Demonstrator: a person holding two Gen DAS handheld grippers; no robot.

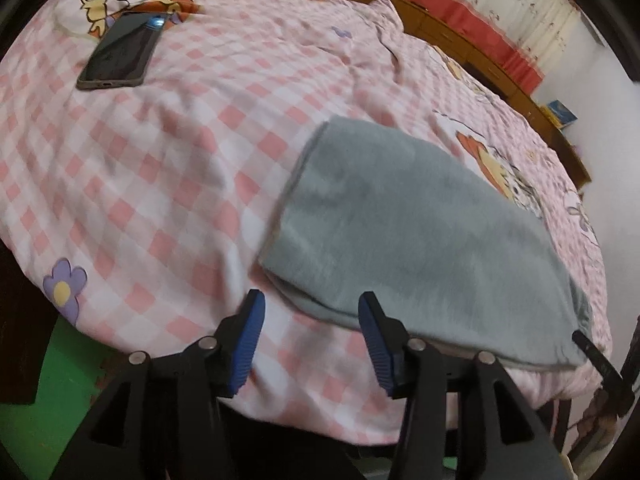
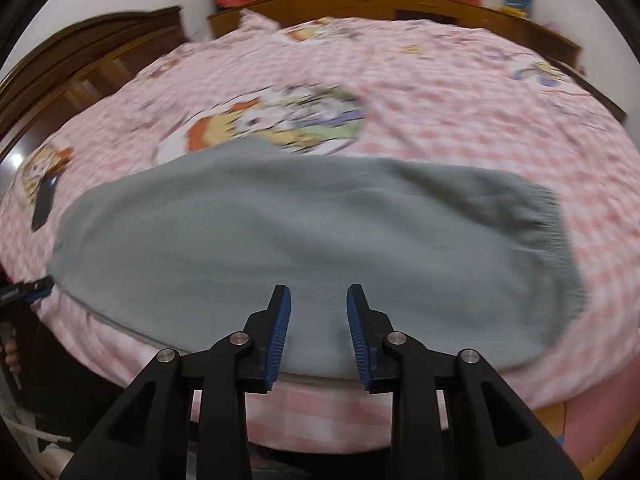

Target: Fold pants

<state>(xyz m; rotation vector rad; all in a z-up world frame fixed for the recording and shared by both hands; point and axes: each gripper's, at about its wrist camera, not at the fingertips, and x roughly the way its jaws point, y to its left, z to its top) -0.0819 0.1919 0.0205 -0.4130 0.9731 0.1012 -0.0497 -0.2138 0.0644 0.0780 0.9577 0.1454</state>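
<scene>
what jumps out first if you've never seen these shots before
The grey pants grab the eye first, folded flat near the front edge of a pink checked bedspread with cartoon prints. A dark phone lies alone farther back on the bed. Both blue-padded tongs, left and right, stand open and empty.

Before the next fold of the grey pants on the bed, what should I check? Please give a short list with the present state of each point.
1. Left tongs empty: ok, the jaws stand open over the bedcover, nothing between them.
2. Right tongs empty: ok, open above the pants, the pads do not press the cloth.
3. Pants lie flat: ok, one grey layer spread near the bed edge, no big bunching seen.
4. Layers lined up: cannot tell, the pictures are blurred.
5. Phone clear of the pants: ok, it lies apart, far up the bedcover.
6. Ribbed end on the bed: ok.
</scene>
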